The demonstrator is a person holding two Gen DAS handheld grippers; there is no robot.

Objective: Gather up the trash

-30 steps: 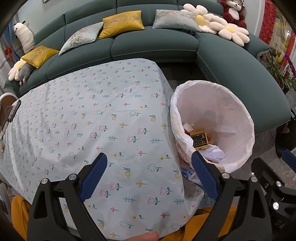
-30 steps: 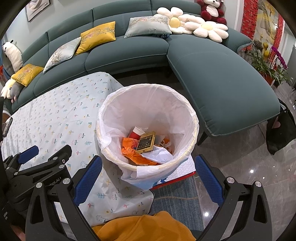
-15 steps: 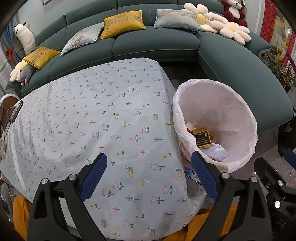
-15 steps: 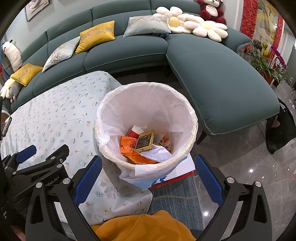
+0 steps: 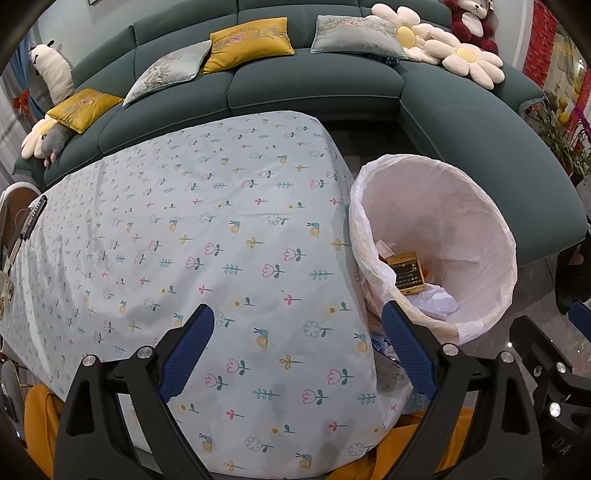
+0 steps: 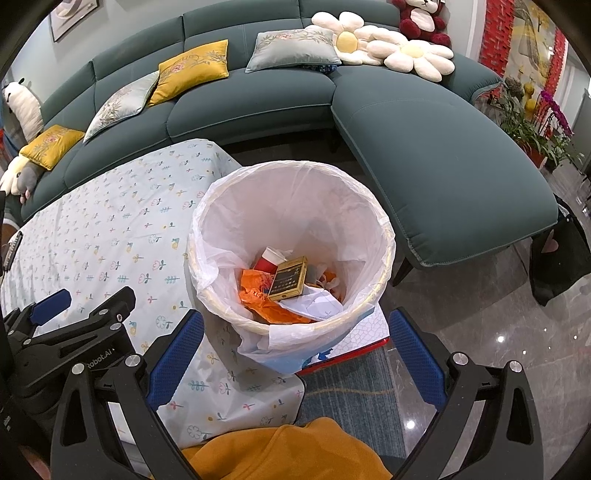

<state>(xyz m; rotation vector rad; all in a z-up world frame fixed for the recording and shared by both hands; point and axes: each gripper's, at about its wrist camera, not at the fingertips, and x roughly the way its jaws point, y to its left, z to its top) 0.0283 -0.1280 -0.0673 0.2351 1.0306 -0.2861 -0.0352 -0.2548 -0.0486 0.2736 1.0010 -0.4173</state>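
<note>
White-lined bin (image 6: 221, 295) holds one gold box (image 6: 289, 277); two tongs (image 5: 295, 360) (image 6: 295, 349) gape empty

Sofa: dark teal sectional (image 6: 424, 155) curving round the back and right of the room.
Cushions: yellow (image 6: 192, 75) and grey embroidered ones (image 6: 291, 50); daisy-shaped pillows (image 6: 417, 59) at the corner.
Floor: glossy grey marble-look tiles (image 6: 491, 314) with lamp glints.
Wall: pale, with a framed picture (image 6: 72, 16), perhaps a print.
Plants: potted flowers (image 6: 543, 122) at far right.
</note>
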